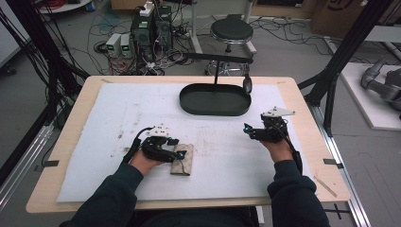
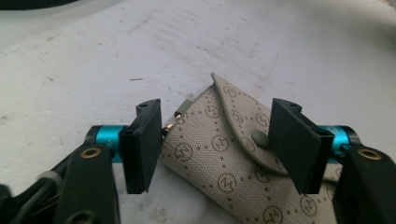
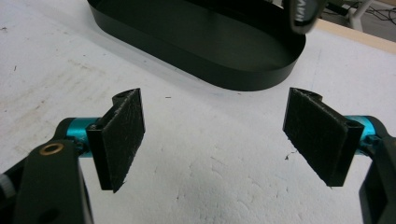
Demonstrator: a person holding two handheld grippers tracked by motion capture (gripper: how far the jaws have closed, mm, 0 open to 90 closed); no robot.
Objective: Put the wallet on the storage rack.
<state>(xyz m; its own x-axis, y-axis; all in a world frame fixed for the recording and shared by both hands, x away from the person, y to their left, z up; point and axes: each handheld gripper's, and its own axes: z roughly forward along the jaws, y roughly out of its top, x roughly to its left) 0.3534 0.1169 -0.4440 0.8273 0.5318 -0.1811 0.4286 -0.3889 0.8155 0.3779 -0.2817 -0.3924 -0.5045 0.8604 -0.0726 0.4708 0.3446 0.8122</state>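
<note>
Left tool (image 2: 215, 144) astride beige pouch (image 2: 224, 168), seemingly untouching.

Black oval tray (image 1: 215, 105) sat at the far side of my white mat (image 1: 113, 113); black stool (image 1: 231, 31) and computer towers (image 1: 151, 29) stood on the floor beyond my table (image 1: 80, 97).

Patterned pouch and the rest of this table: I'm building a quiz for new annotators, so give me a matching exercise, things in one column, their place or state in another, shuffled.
Things:
1. patterned pouch
2. black oval tray
3. left gripper
4. right gripper

Places or states:
A. jaws wide apart over bare white mat
B. at the far side of the mat
C. lying flat on the mat, flap snapped shut
D. jaws astride the pouch

Pairs: 1-C, 2-B, 3-D, 4-A
</note>
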